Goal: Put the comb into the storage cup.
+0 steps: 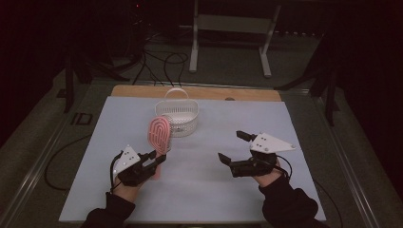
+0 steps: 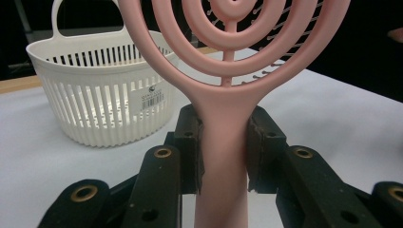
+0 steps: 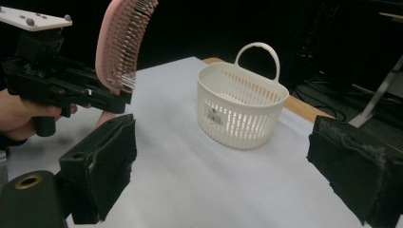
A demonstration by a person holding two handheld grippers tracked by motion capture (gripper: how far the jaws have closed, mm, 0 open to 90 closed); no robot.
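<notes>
Carrying the pink hairbrush [image 1: 159, 134] to the white basket [image 1: 177, 117] is judged to be the step in hand, and it is being done by the left gripper [image 1: 154, 159], nearest the person at the near left of the table [image 1: 119, 190]. The handle is being clamped between the 2 black jaws just below the head, as the left gripper view is showing [image 2: 223, 142], with both pads [image 2: 190, 142] pressing on its sides. The right gripper [image 1: 233, 149] is being held at the near right with its jaws standing wide apart and nothing between them.

For the step to be done well, the clamp is best being kept firm and low on the handle, since the wide head is sitting above the jaws and could be tipped sideways by a loose hold. The brush is probably best being lifted over the rim and the looped handle of the basket before being lowered, so that the bristles are not being caught on the slatted wall.

The brush is being held upright, clear of the table: its long axis is running nearly vertical, leaning slightly, with the oval head pointing up and the handle end down. In the right gripper view the bristles [image 3: 124, 57] are seen facing toward the basket [image 3: 240, 107]. The basket is standing farther back, near the middle of the table, just behind the brush head.
</notes>
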